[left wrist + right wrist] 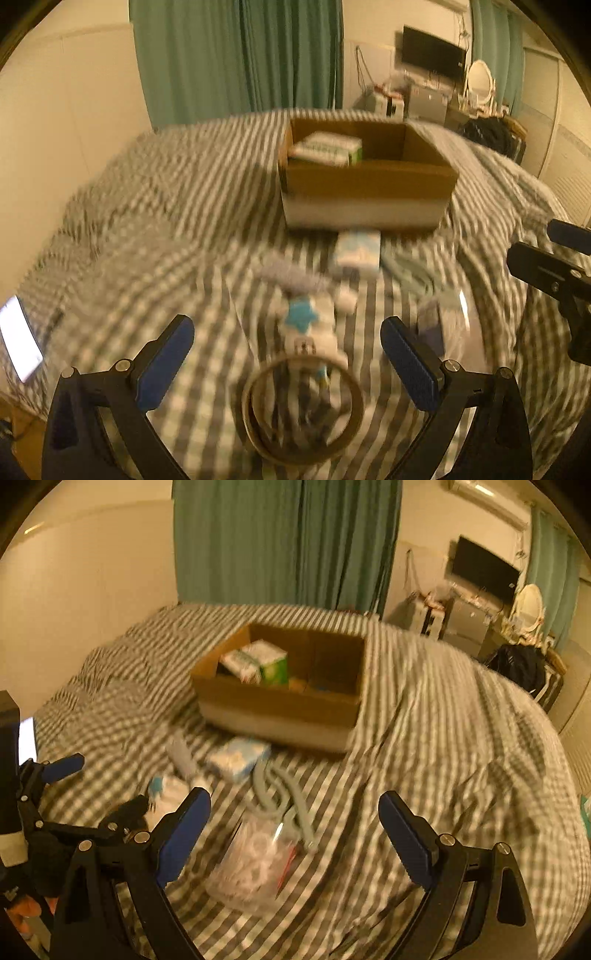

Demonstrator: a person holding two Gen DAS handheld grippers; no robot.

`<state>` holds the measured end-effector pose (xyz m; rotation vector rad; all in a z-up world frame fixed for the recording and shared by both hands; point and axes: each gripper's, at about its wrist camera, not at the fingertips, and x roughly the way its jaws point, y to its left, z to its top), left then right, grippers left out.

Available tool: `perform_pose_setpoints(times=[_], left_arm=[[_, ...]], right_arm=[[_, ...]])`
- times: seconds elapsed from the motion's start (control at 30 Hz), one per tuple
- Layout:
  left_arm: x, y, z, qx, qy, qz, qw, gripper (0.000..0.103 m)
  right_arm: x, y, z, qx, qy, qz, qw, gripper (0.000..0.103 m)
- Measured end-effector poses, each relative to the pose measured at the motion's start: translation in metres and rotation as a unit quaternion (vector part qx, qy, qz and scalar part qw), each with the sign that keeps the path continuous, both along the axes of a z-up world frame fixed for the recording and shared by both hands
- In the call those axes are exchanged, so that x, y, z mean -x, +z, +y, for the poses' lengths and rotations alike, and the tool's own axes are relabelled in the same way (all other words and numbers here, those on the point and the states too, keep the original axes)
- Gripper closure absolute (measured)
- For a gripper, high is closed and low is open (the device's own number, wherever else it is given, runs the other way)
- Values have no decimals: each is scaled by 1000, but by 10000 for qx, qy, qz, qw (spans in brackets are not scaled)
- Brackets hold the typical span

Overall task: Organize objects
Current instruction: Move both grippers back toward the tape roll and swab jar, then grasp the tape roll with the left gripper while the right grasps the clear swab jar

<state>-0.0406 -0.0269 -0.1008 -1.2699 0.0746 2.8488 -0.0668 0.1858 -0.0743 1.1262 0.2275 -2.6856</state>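
Lying on a bed (pixel 443 738) covered in grey-and-white striped bedding, the objects to be organized cluster near the bed's near edge. A cardboard box (pixel 369 184) sits toward the middle of the bed and holds green-and-white cartons (pixel 258 662) against its left wall. Just before the box's near wall lies a pale blue pack (pixel 357 253). A tape ring (pixel 303 406) rests between the spread fingers of the left gripper (pixel 288 354), untouched; a white packet with a blue star (pixel 306 325) lies beyond it. The right gripper (pixel 295 834) hovers with jaws wide apart, holding nothing, above a clear plastic bag (pixel 255 867) and a coiled grey hose (pixel 280 794). Both views are motion-blurred.
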Motion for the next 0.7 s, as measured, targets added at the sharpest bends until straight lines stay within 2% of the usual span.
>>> perform_pose_setpoints(times=[0.2,0.4,0.5,0.7], left_arm=[[-18,-28,-1,7,-129,-346,9993,0],[-19,-39,-6,-106,-112,-485,9987,0],[-19,-43,-3,-45,-194,-501,9985,0],[-14,-59,6,232,-289,-583,9976,0]], right_arm=[[2,-33,-5,29,14,-457,9990,11],[7,-56,-12,6,14,-796,9968,11],[9,-67,-13,26,8,-944,9955,11],[13,-84,-17,-2,44,-1161,9932,20]])
